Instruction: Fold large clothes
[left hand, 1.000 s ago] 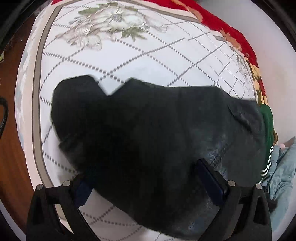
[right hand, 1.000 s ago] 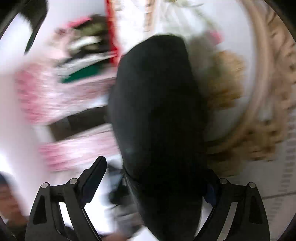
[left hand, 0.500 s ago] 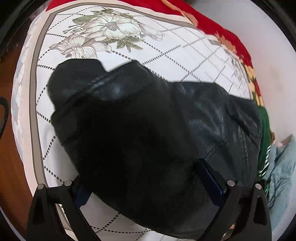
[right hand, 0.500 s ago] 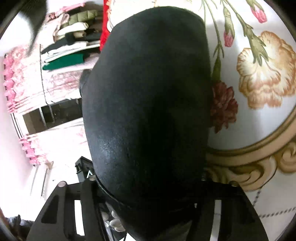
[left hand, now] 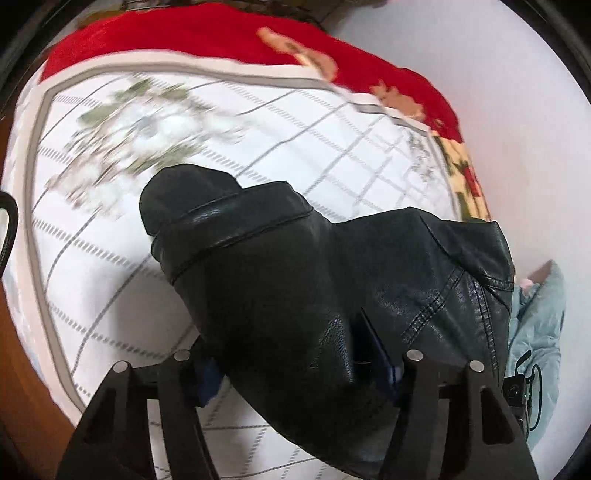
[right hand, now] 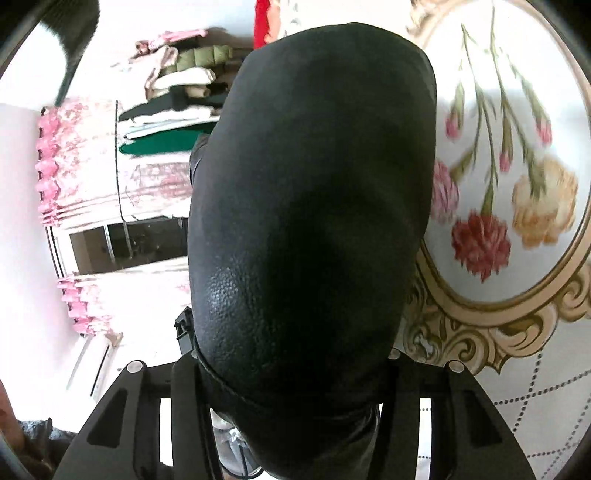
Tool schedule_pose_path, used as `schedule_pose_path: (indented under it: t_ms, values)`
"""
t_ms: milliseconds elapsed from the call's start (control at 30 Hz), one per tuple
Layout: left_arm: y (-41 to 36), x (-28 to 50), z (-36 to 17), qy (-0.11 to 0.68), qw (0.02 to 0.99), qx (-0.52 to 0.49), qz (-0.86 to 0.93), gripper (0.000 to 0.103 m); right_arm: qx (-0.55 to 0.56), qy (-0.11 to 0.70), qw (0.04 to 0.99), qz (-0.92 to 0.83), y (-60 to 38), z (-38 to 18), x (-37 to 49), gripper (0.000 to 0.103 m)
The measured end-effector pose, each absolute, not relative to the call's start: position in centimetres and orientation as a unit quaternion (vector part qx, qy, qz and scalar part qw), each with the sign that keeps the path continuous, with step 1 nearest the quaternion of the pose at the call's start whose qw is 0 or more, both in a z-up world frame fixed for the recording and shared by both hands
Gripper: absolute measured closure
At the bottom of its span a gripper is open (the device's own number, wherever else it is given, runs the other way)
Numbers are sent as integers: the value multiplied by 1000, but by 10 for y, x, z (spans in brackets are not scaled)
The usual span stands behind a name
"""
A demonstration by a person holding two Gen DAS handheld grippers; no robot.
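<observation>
A black leather jacket (left hand: pixel 332 288) is draped over the near part of a bed, lying on a white quilt (left hand: pixel 258 122) printed with a grey dashed lattice and a blurred green-and-white flower at the far left. The left gripper (left hand: pixel 299 363) is clenched on the jacket: leather bulges up between its two fingers (left hand: pixel 376 347), whose blue pads are partly buried in the fold. A stitched band runs across the jacket's far end, with a rounded sleeve end poking out to its far left, and a seamed panel with visible topstitching falls away to the right. A red blanket (left hand: pixel 221 33) with orange leaf shapes lies along the far edge of the quilt. Pale blue cloth (left hand: pixel 535 325) sits at the right edge, just beside the jacket. In the right wrist view the jacket (right hand: pixel 314 203) fills the middle as a smooth, grained black mound running from near to far, and the right gripper (right hand: pixel 291 373) grasps its near end, the leather packed tight between the black finger bases so that the tips are hidden. To the right, the quilt (right hand: pixel 517 280) shows red, pink and yellow carnations inside a gold scrolled oval frame. To the left stands a stack of folded clothes (right hand: pixel 177 103) in green, white, black and olive, above pink-and-white frilled fabric (right hand: pixel 81 155). No brand, label or legible writing shows on the jacket or anywhere else.
</observation>
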State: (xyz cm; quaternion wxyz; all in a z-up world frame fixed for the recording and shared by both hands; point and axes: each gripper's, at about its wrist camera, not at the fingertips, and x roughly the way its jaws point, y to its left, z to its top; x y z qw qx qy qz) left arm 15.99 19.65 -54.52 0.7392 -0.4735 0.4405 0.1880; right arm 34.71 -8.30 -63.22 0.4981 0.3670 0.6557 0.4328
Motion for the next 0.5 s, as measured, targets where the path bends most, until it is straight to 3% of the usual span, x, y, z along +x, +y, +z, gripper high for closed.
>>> schedule_pose_path:
  t_ms: [300, 500]
  values:
    - [170, 238, -493, 419, 774, -454, 136, 43, 396, 607, 537, 433, -121, -569, 400, 52]
    - [134, 328, -455, 405, 801, -432, 89, 43, 417, 568, 562, 433, -175, -527, 466, 52]
